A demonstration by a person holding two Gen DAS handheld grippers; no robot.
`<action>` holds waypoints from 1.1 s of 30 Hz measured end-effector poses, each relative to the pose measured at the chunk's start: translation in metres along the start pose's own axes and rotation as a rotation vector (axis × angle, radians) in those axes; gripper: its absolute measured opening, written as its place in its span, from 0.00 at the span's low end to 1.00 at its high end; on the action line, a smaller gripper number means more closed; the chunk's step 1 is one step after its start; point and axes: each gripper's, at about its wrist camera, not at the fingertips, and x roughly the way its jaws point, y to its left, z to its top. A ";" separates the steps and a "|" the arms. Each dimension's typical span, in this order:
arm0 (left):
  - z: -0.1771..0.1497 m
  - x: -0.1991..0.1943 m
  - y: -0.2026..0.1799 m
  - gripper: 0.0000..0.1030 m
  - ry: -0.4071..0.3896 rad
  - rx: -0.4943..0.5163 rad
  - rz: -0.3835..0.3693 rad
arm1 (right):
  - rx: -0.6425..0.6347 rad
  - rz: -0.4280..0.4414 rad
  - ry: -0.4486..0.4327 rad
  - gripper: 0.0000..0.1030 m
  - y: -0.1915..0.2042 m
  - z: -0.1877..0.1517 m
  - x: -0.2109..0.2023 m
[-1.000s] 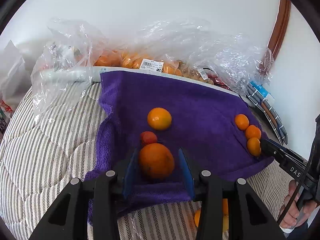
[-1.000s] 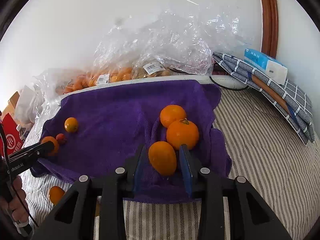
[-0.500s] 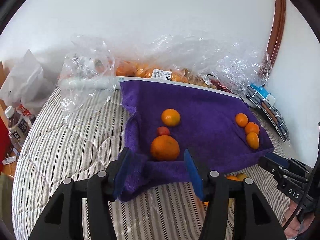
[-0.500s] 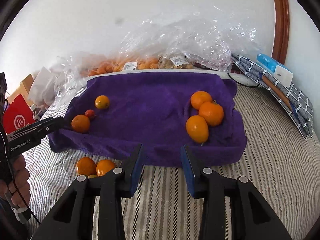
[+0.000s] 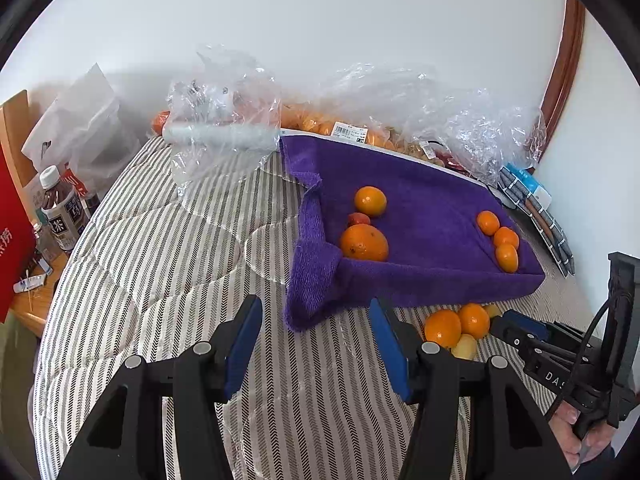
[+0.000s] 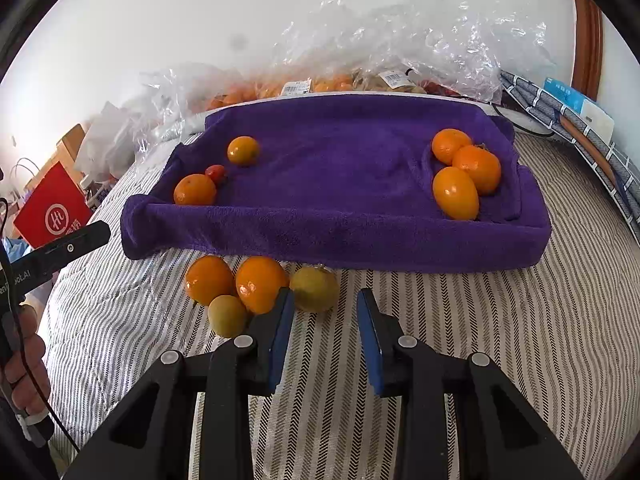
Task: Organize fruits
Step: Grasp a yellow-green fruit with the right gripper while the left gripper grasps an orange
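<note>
Both claws hang released over the striped bed. Just ahead of the right claw (image 6: pixel 325 322), slightly left, a loose fruit cluster (image 6: pixel 260 290) lies on the bedding. Beyond it, the purple towel (image 6: pixel 340 236) holds three oranges (image 6: pixel 466 176) far right. Ahead-right of the left claw (image 5: pixel 316 346), a large orange (image 5: pixel 364 242) sits at the towel's near corner.

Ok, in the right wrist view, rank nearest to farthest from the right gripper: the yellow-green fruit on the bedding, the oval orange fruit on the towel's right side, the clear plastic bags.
1. Yellow-green fruit, just ahead, slightly left.
2. Oval orange fruit, right side of the purple towel.
3. Clear plastic bags, at the back wall.
</note>
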 end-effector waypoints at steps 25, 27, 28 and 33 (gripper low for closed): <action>-0.011 0.016 -0.026 0.52 0.076 0.074 -0.090 | -0.020 -0.091 -0.040 0.27 -0.028 -0.010 -0.012; -0.011 0.018 -0.039 0.52 0.079 0.094 -0.101 | -0.013 -0.103 -0.042 0.27 -0.038 -0.014 -0.019; -0.011 0.020 -0.045 0.52 0.083 0.099 -0.110 | -0.008 -0.109 -0.041 0.27 -0.043 -0.016 -0.022; -0.014 0.034 -0.071 0.52 0.119 0.102 -0.170 | 0.018 -0.137 -0.038 0.27 -0.067 -0.024 -0.032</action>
